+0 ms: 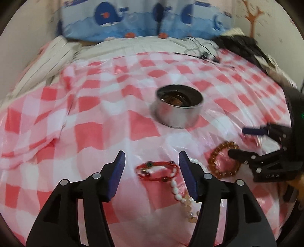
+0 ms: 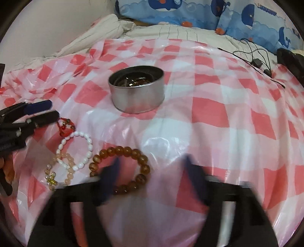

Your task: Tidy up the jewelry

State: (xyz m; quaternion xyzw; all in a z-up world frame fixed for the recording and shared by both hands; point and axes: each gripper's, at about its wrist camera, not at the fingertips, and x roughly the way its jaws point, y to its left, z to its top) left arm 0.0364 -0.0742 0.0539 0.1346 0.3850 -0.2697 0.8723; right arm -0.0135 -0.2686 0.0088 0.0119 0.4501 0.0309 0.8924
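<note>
A bed is covered by a red-and-white checked sheet [image 1: 106, 121], crinkled and glossy, with a blue whale-print pillow [image 2: 190, 13] seen at its far edge. Black cables [image 2: 254, 57] are laid on the sheet near the pillow.

A round metal tin [image 2: 136, 89] is stood upright near the middle of the sheet, lidless, with dark and brownish contents glimpsed inside; what they are cannot be told.

The left gripper [image 1: 152, 161] is held low over the sheet with its jaws spread wide and nothing between the pads. The right gripper [image 2: 152, 165] is blurred, its jaws likewise held apart and empty, one finger [image 2: 112, 171] seen over the amber bracelet's ring.

Four bracelets are left on the sheet, well short of the tin. The amber bracelet [image 2: 121, 167] is laid flat just in front of the right gripper. A white bracelet [image 2: 76, 150] is placed beside it, overlapped by a peach bracelet [image 2: 57, 171]. A red cord bracelet [image 1: 157, 170] is seen between the left gripper's fingers in the left wrist view, touching the white beads.
</note>
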